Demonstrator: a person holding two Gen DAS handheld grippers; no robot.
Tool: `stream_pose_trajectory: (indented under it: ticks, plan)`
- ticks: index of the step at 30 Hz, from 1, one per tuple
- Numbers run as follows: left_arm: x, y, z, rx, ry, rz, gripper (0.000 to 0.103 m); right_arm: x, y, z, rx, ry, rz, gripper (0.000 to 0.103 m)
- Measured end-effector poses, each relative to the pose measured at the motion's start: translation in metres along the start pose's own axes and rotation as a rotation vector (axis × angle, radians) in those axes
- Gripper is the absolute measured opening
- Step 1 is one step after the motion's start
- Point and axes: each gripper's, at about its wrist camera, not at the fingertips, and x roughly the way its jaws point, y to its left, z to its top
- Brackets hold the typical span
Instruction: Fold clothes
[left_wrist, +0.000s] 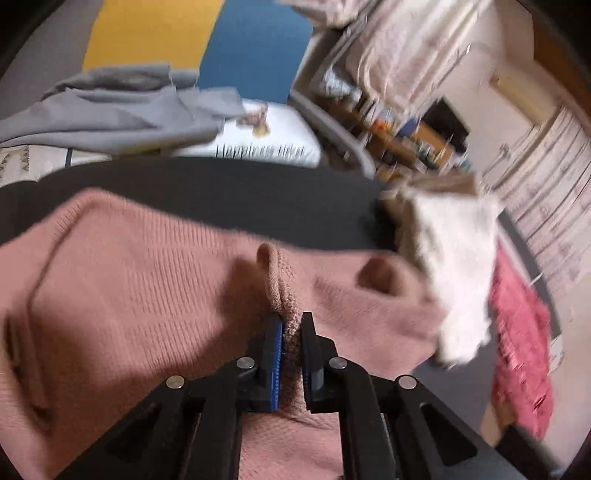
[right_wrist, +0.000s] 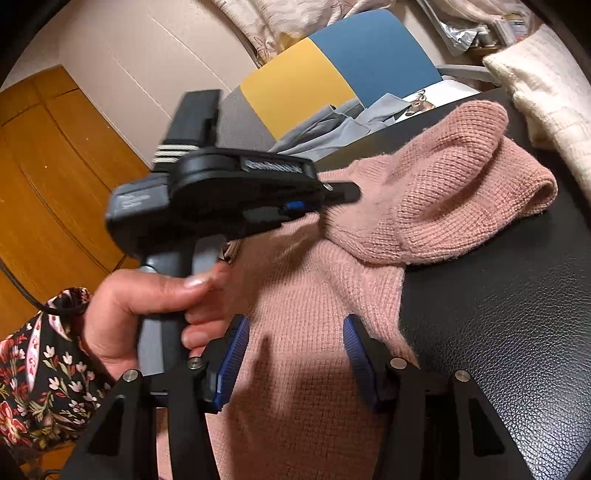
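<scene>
My left gripper (left_wrist: 291, 328) is clamped on a pinched ridge of the pink sweater (left_wrist: 147, 280), which lies on the black table (right_wrist: 498, 332). Right gripper (right_wrist: 295, 354) hovers over it, jaws apart, empty. Fold in progress; next I carry the pinched bit across without slipping

From the left wrist we look down along the left gripper (left_wrist: 291, 328), tilted and blurred, very close over the pink sweater (left_wrist: 147, 277), facing a yellow-and-blue chair back (left_wrist: 207, 40) beyond. From the right wrist we look forward over the right gripper (right_wrist: 295, 354), equally close above the same sweater on the black table (right_wrist: 498, 332), facing that same chair. Here we also catch the left gripper side-on, higher up on the left.
</scene>
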Motion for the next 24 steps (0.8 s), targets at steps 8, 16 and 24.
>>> stream_pose_trajectory:
  ticks: [8, 16, 24]
  plan:
    - [-0.074, 0.001, 0.035, -0.05, -0.164, -0.082, 0.007, 0.0, 0.001, -0.001, 0.002, 0.004, -0.001, 0.054]
    - [-0.147, 0.033, 0.046, -0.085, -0.278, -0.072, 0.007, -0.013, 0.014, 0.016, -0.016, 0.013, 0.01, 0.05]
    - [-0.194, 0.09, 0.021, -0.16, -0.329, -0.027, 0.007, 0.02, 0.006, 0.057, -0.003, 0.074, -0.037, 0.05]
